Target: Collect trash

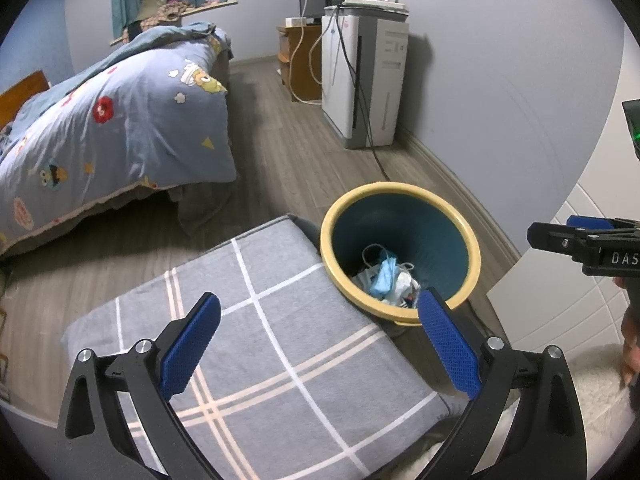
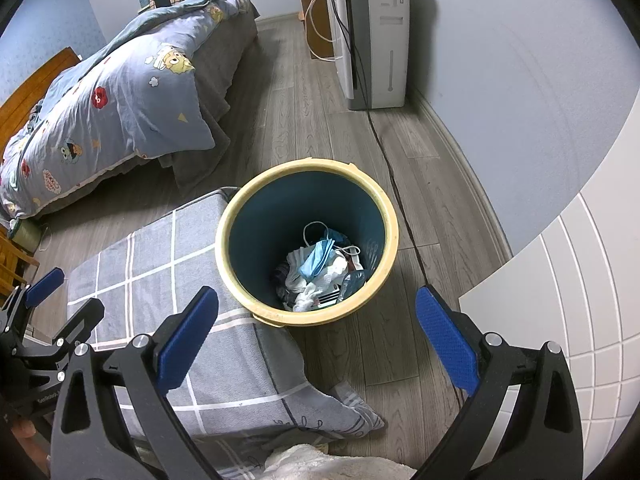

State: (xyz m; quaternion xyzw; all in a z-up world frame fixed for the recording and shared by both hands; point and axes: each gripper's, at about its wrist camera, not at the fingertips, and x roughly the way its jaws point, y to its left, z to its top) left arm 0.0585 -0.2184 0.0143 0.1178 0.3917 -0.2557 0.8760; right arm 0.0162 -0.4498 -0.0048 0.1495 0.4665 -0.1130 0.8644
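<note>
Jaws wide on both grippers, empty; bin (image 2: 308,312) holds trash (image 2: 320,272).

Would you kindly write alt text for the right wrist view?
The open right gripper hovers empty above a yellow-rimmed, dark blue round trash bin holding a light blue face mask and crumpled waste, beside a grey checked cushion.

We note both grippers, left (image 1: 320,336) and right (image 2: 316,328), are built alike: black angular arms, silver screws at the pivots, blue textured pads (image 1: 448,344). The right body carries white lettering "DAS".
</note>
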